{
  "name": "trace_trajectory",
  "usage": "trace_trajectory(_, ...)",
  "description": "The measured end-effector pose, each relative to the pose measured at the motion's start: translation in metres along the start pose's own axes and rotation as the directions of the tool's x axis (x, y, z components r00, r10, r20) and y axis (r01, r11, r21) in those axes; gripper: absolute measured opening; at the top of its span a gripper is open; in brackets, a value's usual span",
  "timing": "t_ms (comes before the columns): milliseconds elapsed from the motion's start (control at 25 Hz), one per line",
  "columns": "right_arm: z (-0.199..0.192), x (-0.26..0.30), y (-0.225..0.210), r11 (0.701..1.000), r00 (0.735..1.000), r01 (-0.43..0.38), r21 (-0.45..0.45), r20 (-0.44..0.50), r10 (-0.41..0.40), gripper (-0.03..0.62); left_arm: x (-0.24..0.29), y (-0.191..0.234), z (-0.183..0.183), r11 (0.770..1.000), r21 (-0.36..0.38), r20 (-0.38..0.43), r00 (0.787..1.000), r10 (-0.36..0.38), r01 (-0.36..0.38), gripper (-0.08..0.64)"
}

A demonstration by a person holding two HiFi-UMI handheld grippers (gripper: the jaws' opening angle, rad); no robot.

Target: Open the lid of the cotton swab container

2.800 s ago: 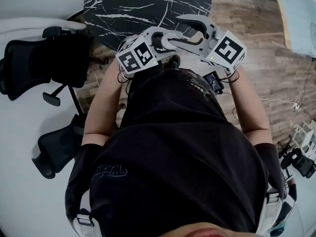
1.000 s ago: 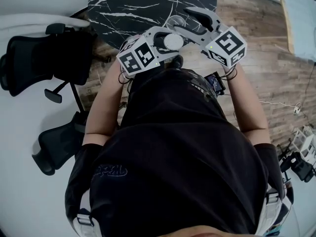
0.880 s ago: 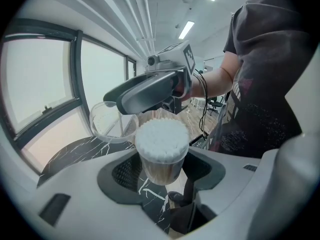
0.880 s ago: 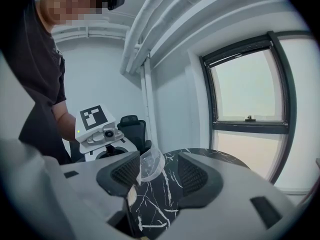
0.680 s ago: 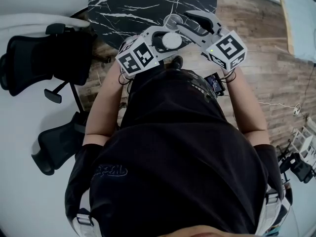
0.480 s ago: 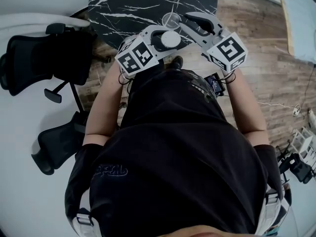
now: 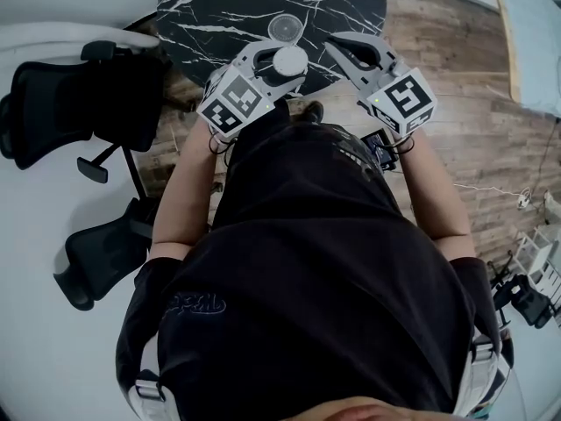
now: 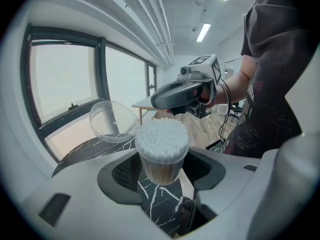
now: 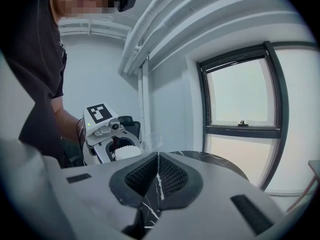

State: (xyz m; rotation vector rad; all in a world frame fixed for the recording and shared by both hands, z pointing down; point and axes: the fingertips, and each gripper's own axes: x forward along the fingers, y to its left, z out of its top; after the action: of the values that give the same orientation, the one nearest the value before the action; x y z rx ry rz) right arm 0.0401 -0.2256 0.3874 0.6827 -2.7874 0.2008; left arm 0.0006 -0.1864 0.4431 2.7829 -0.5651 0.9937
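So the lid [image 7: 286, 27] is off, just past the tub [image 8: 161, 156] the left gripper [image 8: 164, 173] clamps, right gripper [image 9: 158, 176] just closed on nothing; tilt the tub and swabs [image 8: 162, 136] could spill.

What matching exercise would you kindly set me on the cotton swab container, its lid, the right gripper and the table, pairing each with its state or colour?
Things:
1. cotton swab container
2. clear lid
3. right gripper
4. marble table

States:
a. black with white veins
b. lying on the marble table, held by neither gripper
c. jaws together, nothing between them
d. uncovered, clamped in the left gripper

Pairs: 1-d, 2-b, 3-c, 4-a.
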Motion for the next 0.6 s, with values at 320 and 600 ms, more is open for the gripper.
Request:
trace_trajectory(320,-0.023,-0.004,0.001,0.999,0.999,0.04,0.033,-0.01,-0.04,0.025,-0.006,0.013,-0.013,0.992,-0.077,0.017,0.995,0.098,-0.097,0.259)
trace_trajectory(600,-0.045,-0.009,0.002,0.995,0.997,0.069,0.072,-0.032,-0.067,0.023,-0.008,0.009,-0.024,0.983,-0.124,0.02,0.99,0.138,-0.135,0.259)
